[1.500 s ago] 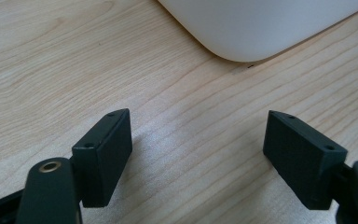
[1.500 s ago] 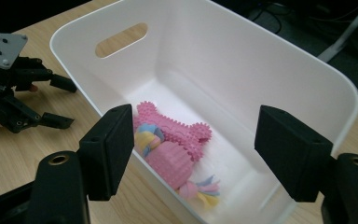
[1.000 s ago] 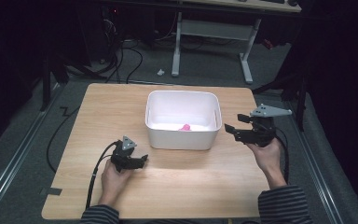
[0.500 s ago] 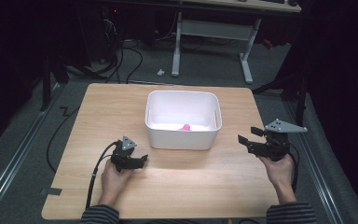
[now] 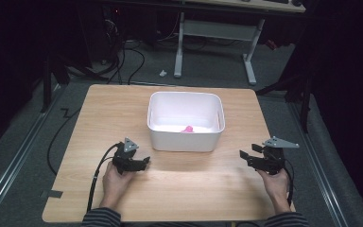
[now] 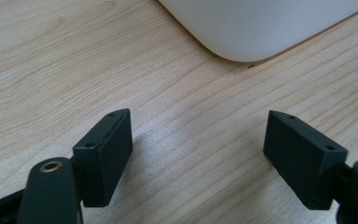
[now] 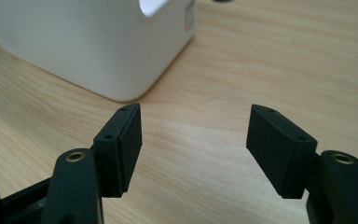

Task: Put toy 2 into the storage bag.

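While the right claw [image 5: 246, 157] gapes empty, white tub [image 5: 185, 124] near, up-left.

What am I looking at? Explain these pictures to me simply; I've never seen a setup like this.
There is no machine here. A person at a wooden table holds a hand-held two-jaw tool in each hand.

The wide picture comes from a fixed camera above the person, looking forward and down. The two close-ups come from small cameras riding on the tools, each looking along its own black jaws.

On the table stands a white bin with a small pink thing inside; what it is I cannot tell.

The left gripper rests low near the bin, open and holding nothing. The right gripper, near the table's right edge, has just been closing a little, but its jaws stand apart with nothing between them.
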{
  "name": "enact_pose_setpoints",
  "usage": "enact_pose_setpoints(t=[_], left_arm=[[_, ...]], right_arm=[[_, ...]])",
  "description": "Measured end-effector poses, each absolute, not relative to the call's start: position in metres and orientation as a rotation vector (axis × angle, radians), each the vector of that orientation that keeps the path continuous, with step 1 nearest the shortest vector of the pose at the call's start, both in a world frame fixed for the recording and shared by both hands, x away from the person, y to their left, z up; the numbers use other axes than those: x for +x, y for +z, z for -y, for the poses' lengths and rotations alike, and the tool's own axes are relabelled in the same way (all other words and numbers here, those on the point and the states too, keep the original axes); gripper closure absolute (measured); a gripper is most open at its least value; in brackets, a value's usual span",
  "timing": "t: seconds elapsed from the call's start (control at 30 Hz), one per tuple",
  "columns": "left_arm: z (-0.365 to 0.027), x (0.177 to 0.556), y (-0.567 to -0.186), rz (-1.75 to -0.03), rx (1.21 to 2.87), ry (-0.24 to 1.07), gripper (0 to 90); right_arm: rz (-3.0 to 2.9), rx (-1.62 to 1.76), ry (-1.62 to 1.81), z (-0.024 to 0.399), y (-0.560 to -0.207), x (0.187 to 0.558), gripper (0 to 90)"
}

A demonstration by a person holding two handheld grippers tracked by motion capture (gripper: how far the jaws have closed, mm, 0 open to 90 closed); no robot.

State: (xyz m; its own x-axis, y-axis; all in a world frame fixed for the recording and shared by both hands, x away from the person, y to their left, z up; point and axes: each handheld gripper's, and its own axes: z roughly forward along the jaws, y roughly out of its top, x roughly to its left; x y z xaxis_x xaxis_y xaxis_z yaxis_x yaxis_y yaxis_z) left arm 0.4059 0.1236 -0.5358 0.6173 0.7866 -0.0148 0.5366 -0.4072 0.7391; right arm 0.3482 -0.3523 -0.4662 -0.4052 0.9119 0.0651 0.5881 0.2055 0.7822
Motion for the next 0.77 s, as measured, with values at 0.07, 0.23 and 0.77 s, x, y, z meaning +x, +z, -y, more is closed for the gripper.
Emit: enact_pose_setpoints(t=[0.07,0.23,0.77], left_arm=[[-0.124,0.406,-0.536,-1.036,2.11,0.438,24.0],[-0.123,0.406,-0.536,-1.036,2.11,0.438,24.0],[-0.123,0.406,-0.536,-1.036,2.11,0.439,24.0]], right_arm=[[-2.074,1.411,1.037,0.352,-0.479,0.351,36.1],[-2.068,1.447,1.003,0.351,-0.51,0.361,34.9],[-2.073,1.442,0.87,0.34,-0.53,0.37,32.0]])
